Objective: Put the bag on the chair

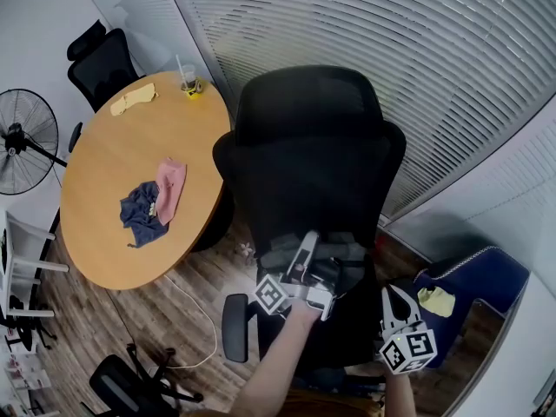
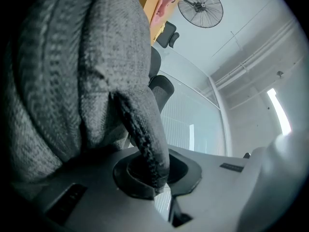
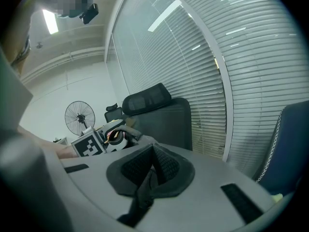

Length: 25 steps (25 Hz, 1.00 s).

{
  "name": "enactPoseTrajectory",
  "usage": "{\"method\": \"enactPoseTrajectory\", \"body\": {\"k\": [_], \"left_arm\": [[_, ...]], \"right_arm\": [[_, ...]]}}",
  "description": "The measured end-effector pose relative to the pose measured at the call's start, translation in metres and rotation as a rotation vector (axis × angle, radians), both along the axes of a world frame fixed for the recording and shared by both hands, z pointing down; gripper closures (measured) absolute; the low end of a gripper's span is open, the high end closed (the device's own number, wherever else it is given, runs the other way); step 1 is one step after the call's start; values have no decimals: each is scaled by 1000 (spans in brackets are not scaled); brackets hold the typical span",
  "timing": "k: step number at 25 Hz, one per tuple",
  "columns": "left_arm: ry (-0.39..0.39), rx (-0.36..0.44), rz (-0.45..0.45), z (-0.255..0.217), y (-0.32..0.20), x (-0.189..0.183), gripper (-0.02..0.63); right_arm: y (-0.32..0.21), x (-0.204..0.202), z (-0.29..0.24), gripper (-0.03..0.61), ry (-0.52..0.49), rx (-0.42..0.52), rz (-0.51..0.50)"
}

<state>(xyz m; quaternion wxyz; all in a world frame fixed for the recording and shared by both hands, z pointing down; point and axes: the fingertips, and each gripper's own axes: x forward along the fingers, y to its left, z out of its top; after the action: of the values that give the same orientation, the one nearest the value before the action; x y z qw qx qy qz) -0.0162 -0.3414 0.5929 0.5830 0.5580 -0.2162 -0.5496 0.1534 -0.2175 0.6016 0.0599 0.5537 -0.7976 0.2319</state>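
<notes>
A black office chair [image 1: 308, 146] stands in the middle of the head view. A grey fabric bag [image 1: 334, 248] rests on its seat against the backrest. My left gripper [image 1: 307, 243] reaches in from below and is shut on it. In the left gripper view the bag [image 2: 72, 71] fills the left side, and a fold of its edge is pinched in the left gripper [image 2: 152, 170]. My right gripper [image 1: 391, 295] hovers at the seat's right side, apart from the bag. Its pads [image 3: 166, 166] meet, and a dark strip hangs below them; I cannot tell what it is.
A round wooden table [image 1: 100, 233] stands left of the chair with a blue cloth [image 1: 142, 213], a pink cloth [image 1: 171, 185], a yellow cloth [image 1: 132, 101] and a cup [image 1: 188, 81]. A fan [image 1: 22, 142] is far left, a blue seat [image 1: 473, 281] right, window blinds [image 1: 452, 68] behind.
</notes>
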Motion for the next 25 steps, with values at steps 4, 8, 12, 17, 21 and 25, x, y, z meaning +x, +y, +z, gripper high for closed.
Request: {"method": "enactPoseTrajectory", "body": {"k": [4,8,12,17,21,25], "left_arm": [[-22,-15,18,1,2,1,591],[-37,-26,22,3,2,1,588],[-46,-48,30,6,6,1,571],[-73,-38,61,4,15,4,543],[-77,-51,59,2,22,6,529],[-95,-58,82,0,35,7,516]], "right_arm": [[1,-2,-8,567,0,16,3],[1,1,-11,568,6,24,9],[3,0,-18,567,10,32,11],[3,-1,-26,567,9,48,11],[5,-5,-32,568,10,58,3],[10,-11,-40,567,10,75,-2]]}}
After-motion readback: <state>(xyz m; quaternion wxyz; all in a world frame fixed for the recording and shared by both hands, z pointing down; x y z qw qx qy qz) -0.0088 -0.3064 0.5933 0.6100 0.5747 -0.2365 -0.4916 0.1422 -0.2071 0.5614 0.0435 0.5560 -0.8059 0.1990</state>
